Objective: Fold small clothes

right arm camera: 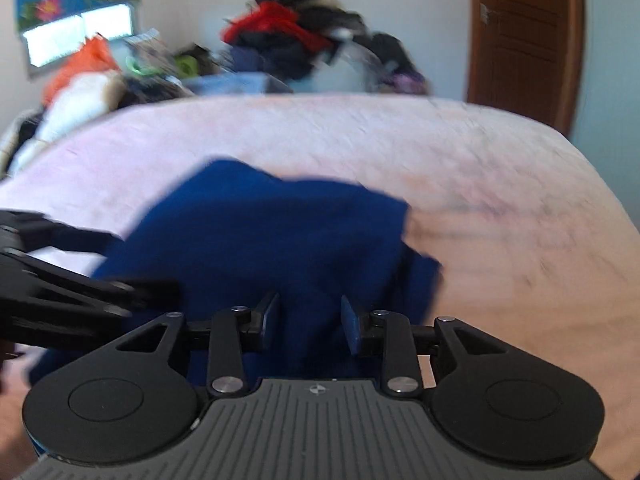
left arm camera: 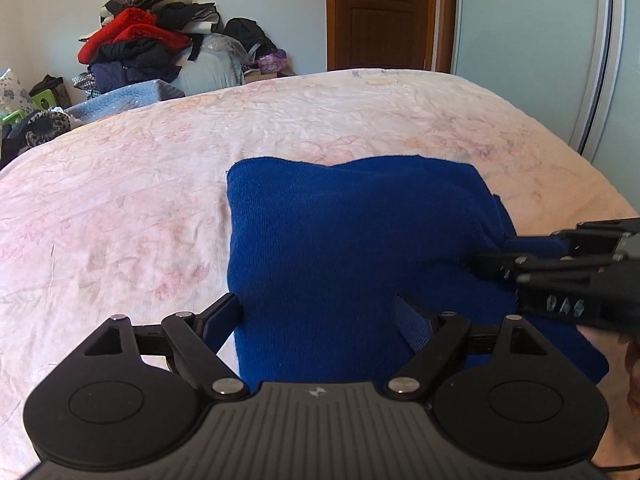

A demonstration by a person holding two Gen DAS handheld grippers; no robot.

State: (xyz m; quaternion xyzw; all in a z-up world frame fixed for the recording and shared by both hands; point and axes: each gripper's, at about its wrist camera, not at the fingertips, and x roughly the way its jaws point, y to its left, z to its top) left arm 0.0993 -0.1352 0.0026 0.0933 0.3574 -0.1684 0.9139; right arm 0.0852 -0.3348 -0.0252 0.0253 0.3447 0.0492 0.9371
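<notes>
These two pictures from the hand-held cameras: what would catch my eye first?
First, the bright blue garment, folded into a rough rectangle in the middle of the pale pink bedspread. Next, the two black grippers at its near edge: the left gripper spread wide over it, the right gripper partly open above the cloth. Behind the bed, a jumbled heap of clothes stands against the wall.

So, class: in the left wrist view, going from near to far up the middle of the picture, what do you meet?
Left gripper → blue garment → pink floral bedspread → brown wooden door.
</notes>
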